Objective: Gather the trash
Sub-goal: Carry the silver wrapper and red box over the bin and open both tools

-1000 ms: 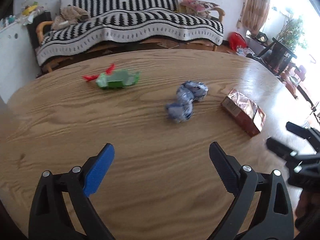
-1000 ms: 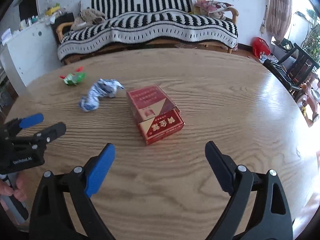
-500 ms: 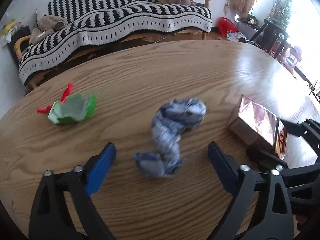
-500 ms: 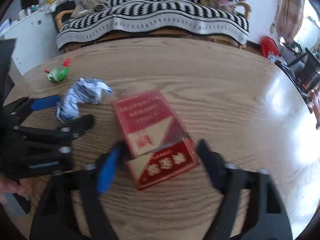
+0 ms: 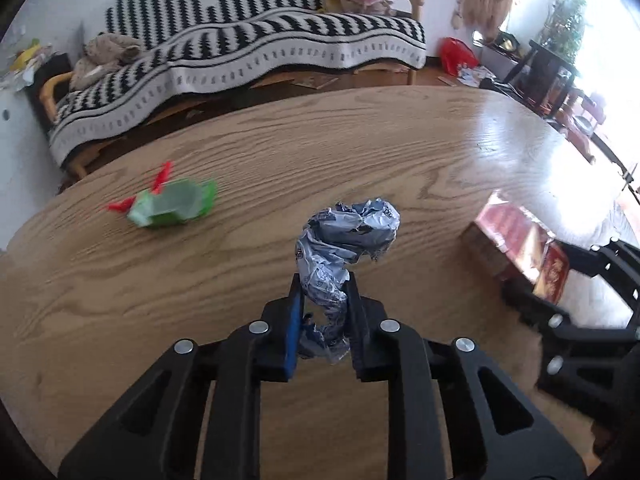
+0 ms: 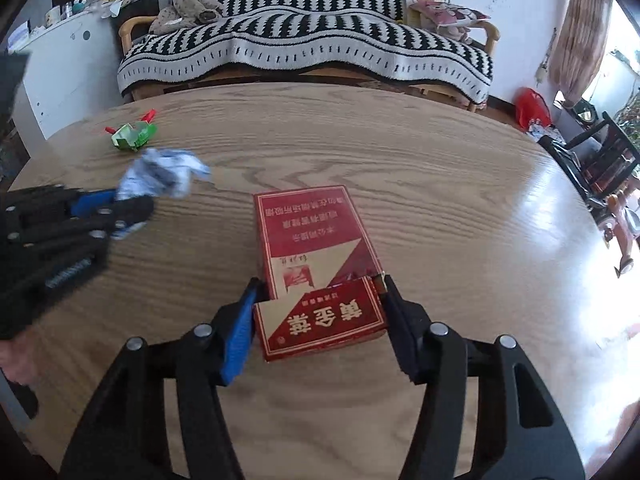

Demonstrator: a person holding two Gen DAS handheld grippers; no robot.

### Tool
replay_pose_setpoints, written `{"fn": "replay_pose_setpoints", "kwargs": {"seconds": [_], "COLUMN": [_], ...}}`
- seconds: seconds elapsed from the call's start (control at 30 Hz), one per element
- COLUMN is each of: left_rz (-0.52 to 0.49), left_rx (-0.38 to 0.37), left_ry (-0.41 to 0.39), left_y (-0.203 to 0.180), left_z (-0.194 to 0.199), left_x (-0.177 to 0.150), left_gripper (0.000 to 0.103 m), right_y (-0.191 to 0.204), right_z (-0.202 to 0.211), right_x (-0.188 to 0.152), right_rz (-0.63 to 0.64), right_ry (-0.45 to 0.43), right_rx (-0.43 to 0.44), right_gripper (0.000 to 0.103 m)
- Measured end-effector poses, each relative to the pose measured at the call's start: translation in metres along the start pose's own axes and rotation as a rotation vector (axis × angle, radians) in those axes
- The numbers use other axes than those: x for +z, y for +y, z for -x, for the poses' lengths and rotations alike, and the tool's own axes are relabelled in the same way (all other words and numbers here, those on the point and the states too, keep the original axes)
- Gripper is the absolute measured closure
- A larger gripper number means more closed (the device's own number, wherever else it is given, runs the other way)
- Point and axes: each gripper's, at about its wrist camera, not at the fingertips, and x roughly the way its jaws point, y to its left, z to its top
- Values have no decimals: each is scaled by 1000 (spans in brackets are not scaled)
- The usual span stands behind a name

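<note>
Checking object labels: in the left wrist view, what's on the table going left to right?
Green carton → crumpled paper wad, pinched in the left gripper → red box, with the right gripper around it.

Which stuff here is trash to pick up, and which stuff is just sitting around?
Trash to collect:
crumpled wrapper
red carton
green wrapper

Just sitting around:
striped sofa blanket
stuffed toy
red bag
dark chair

right table (image 6: 460, 184) half: bare | far-left: green wrapper (image 5: 172, 204) (small obstacle)
</note>
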Motion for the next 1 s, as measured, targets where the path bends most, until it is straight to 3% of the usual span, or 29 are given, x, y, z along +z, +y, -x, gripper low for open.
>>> {"fn": "replay_pose_setpoints", "kwargs": {"seconds": [0.2, 0.53, 0.63, 0.7, 0.73, 1.0], "left_rz": [73, 117, 99, 79, 72, 34], "left_rx": [5, 14, 18, 19, 13, -73], "left_ry": [0, -4, -26, -39, -41, -36], "left_y": [4, -37, -52, -61, -64, -110], "left_z": [41, 103, 114, 118, 118, 107], "left_x": [-27, -70, -80, -82, -82, -67], "left_gripper": [84, 84, 84, 84, 84, 84], "right_y": [-15, -57, -68, -71, -73, -130], "right_z": [52, 148, 151, 160, 167, 183], "right_x": [-21, -91, -117, -121, -123, -147], "right_rz": [-45, -180, -239, -213, -181, -282], "right_ry": [-26, -124, -92, -110, -130, -131], "right_rx": [-8, 8, 7, 6, -37, -93], "right_gripper": [45, 45, 45, 45, 45, 45]}}
